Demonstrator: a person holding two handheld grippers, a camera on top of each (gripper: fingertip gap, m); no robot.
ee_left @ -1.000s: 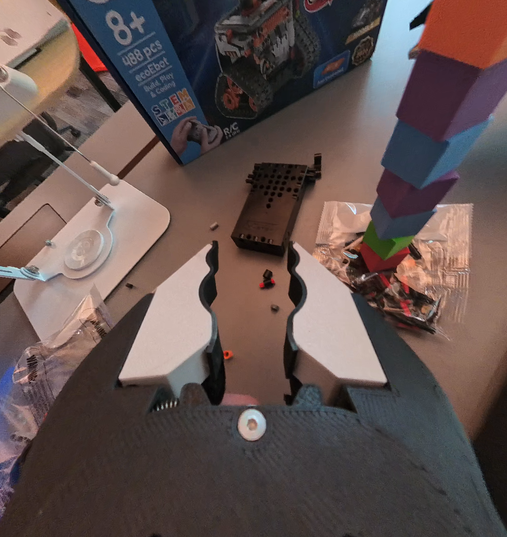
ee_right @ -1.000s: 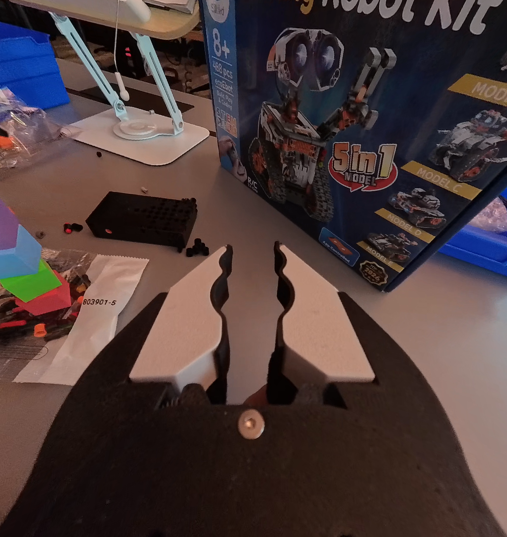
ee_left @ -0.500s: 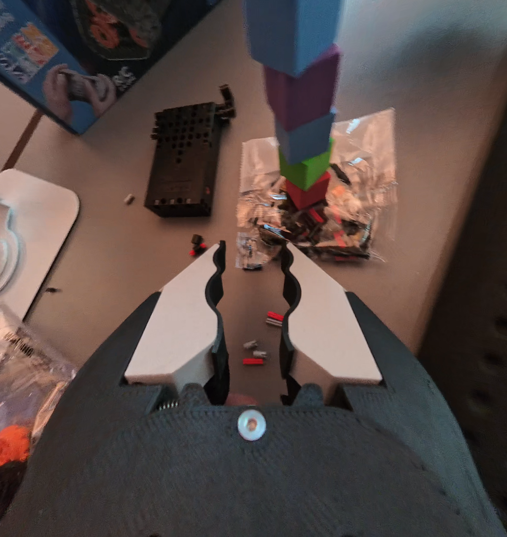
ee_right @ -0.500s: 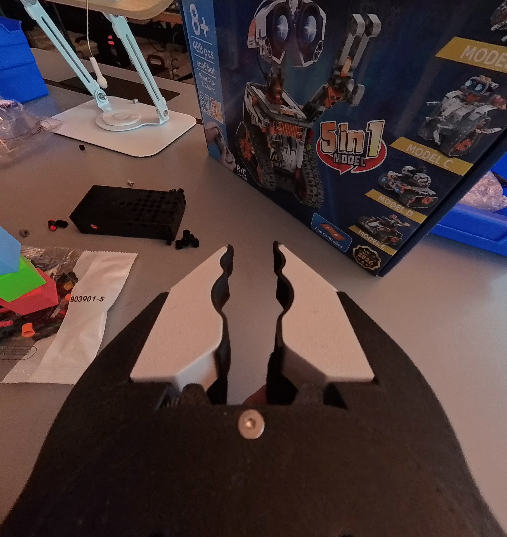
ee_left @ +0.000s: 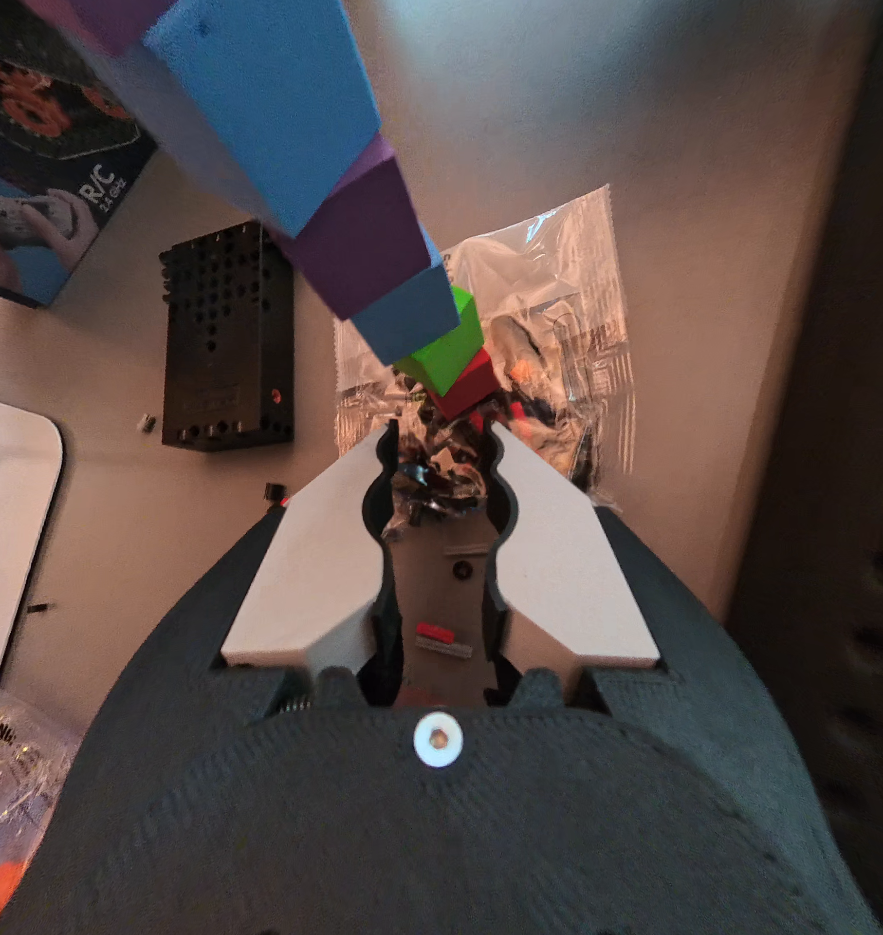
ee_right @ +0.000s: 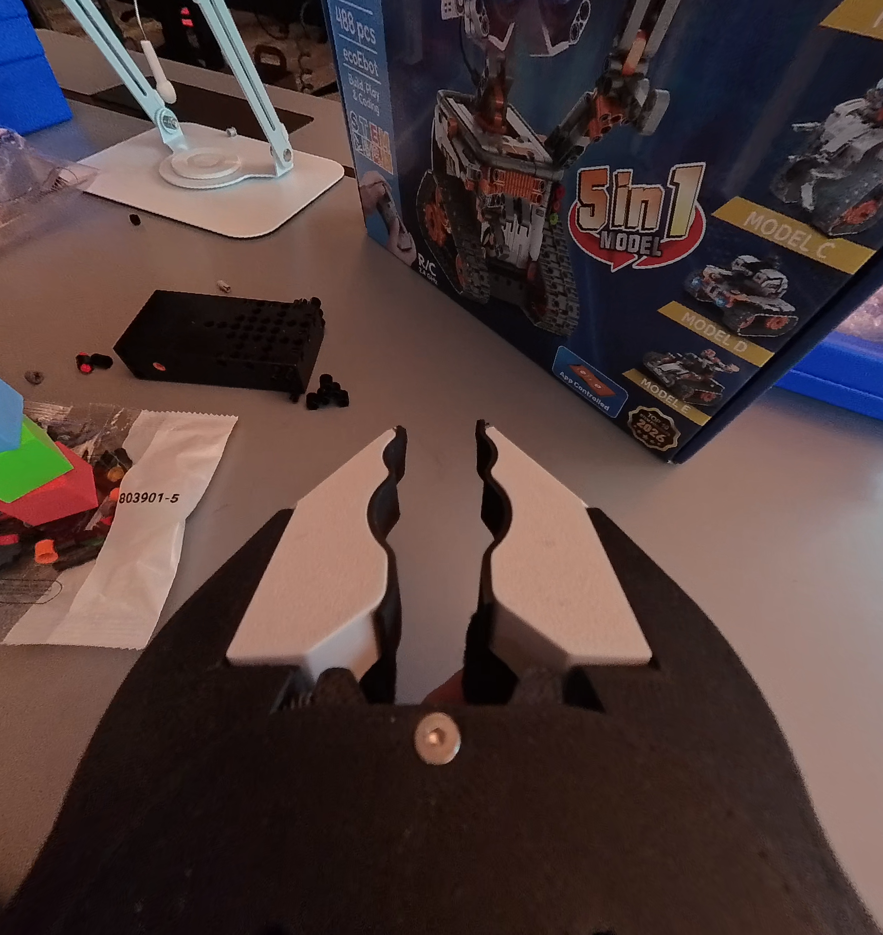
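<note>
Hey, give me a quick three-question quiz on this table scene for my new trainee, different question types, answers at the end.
1. True or false: the left gripper holds a block.
2. What lies straight beyond the left gripper's tips: A) lamp base, B) clear bag of parts, C) toy box?
3. What colour is the bottom block of the block stack?

Key: 1 false, its jaws are open and empty. 2 B. 3 red.

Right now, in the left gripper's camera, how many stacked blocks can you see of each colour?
Blue blocks: 2
Purple blocks: 2
Green block: 1
Red block: 1
Total: 6; the stack runs out of the picture at the top, so there may be more.
</note>
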